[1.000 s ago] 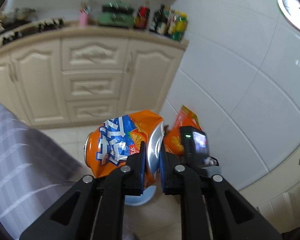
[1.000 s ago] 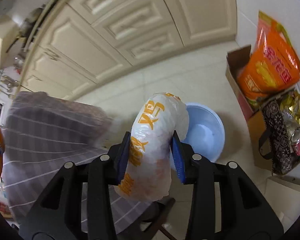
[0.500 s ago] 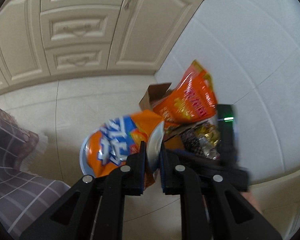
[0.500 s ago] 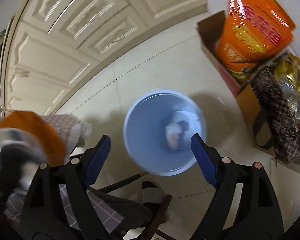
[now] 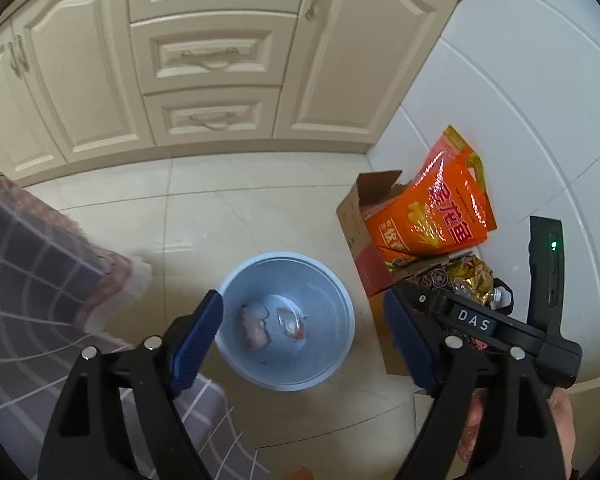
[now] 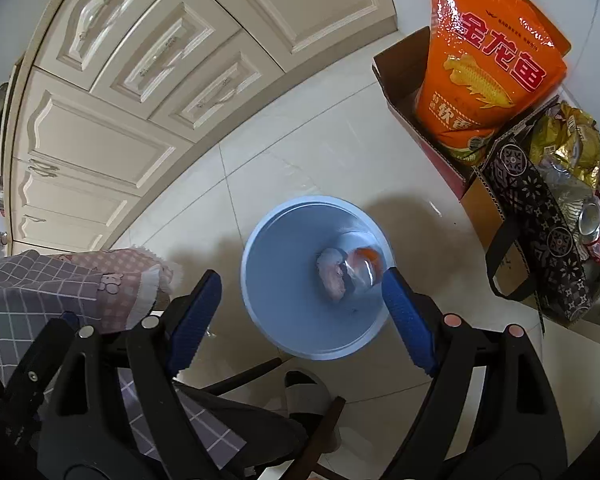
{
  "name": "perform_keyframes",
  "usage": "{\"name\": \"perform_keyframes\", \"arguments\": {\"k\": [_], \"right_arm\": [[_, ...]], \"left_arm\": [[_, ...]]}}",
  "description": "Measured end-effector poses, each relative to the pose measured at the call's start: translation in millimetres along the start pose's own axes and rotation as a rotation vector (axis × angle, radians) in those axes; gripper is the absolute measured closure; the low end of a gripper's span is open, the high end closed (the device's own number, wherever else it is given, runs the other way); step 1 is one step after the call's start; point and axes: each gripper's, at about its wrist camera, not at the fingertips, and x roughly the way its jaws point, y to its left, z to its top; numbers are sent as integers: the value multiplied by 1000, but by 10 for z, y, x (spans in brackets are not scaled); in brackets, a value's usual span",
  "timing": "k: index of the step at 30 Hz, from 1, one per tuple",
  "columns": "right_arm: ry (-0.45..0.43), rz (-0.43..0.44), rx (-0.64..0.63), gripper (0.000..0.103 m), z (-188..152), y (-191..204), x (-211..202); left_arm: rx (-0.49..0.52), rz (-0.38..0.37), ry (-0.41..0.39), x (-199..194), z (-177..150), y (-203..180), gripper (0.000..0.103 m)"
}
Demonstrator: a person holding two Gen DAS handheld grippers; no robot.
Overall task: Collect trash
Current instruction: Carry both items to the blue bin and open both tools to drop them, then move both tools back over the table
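A light blue bin (image 5: 332, 364) stands on the tiled floor; it also shows in the right wrist view (image 6: 284, 304). Inside lie a crumpled pale wrapper (image 5: 254, 326) (image 6: 332, 276) and the crushed orange can (image 5: 290, 322) (image 6: 362, 266). My left gripper (image 5: 304, 344) is open and empty above the bin. My right gripper (image 6: 300, 308) is open and empty above the bin too; it shows at the right in the left wrist view.
A cardboard box (image 5: 364, 256) with an orange bag (image 5: 436, 212) (image 6: 488, 64) stands right of the bin by the white wall. A dark patterned bag of trash (image 6: 548, 224) is beside it. Cream cabinets (image 5: 204, 60) are behind. A checked tablecloth (image 5: 28, 264) hangs at left.
The right gripper opened and dropped the wrapper into the bin. Then the left gripper swung over the bin, opened and dropped the orange can in.
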Motion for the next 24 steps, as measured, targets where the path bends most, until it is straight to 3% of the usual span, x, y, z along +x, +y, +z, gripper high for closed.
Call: {"name": "perform_keyframes", "arguments": {"k": [6, 11, 14, 24], "right_arm": [[-65, 24, -53, 18, -50, 358, -355], [-156, 61, -119, 6, -115, 801, -819], [-233, 88, -172, 6, -195, 1149, -1193], [-382, 178, -357, 6, -637, 2246, -2072]], "left_arm": [[9, 35, -100, -627, -14, -66, 12], [12, 40, -189, -1214, -31, -63, 11], [5, 33, -250, -1618, -64, -8, 11], [-48, 112, -455, -2899, -340, 555, 8]]}}
